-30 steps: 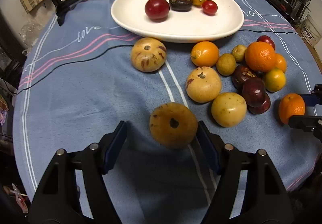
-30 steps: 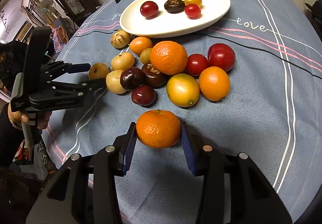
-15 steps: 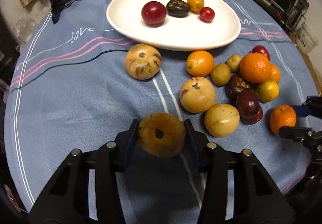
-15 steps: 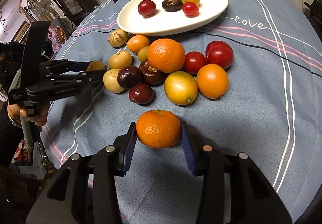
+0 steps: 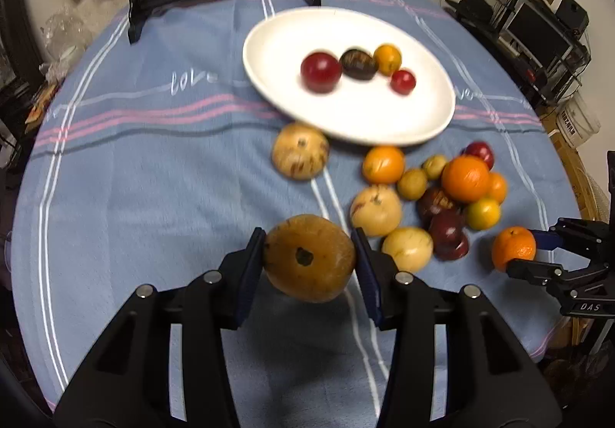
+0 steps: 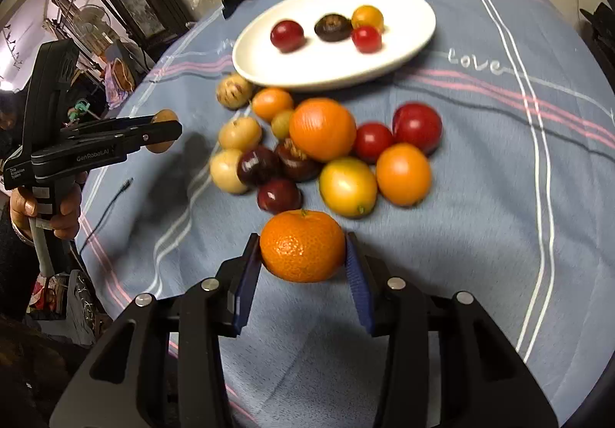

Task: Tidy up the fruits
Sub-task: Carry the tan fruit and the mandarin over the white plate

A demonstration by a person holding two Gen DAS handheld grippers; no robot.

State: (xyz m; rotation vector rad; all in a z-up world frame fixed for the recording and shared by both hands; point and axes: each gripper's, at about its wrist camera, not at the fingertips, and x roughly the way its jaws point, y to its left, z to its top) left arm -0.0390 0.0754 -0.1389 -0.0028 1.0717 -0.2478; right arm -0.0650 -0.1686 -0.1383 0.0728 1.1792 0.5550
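Two fruits are in your grip at once, so you are at the carrying step of sorting the pile onto the white plate. Going left to right: your left tool is clamped on the brown fruit, which hangs clear of the surface over its near edge, its shadow on the blue tablecloth below; a second ago those jaws stood wide around it while it lay on the cloth, and half a second ago they had only just closed. Your right tool holds the mandarin exactly as before, pads pressed on both sides, low over the near edge beside the loose pile. The plate sits toward the far edge with four small fruits in a row along its far side. Next, I judge, you need to carry each fruit over the pile without clipping it and set it down on the bare near half of the plate before opening.
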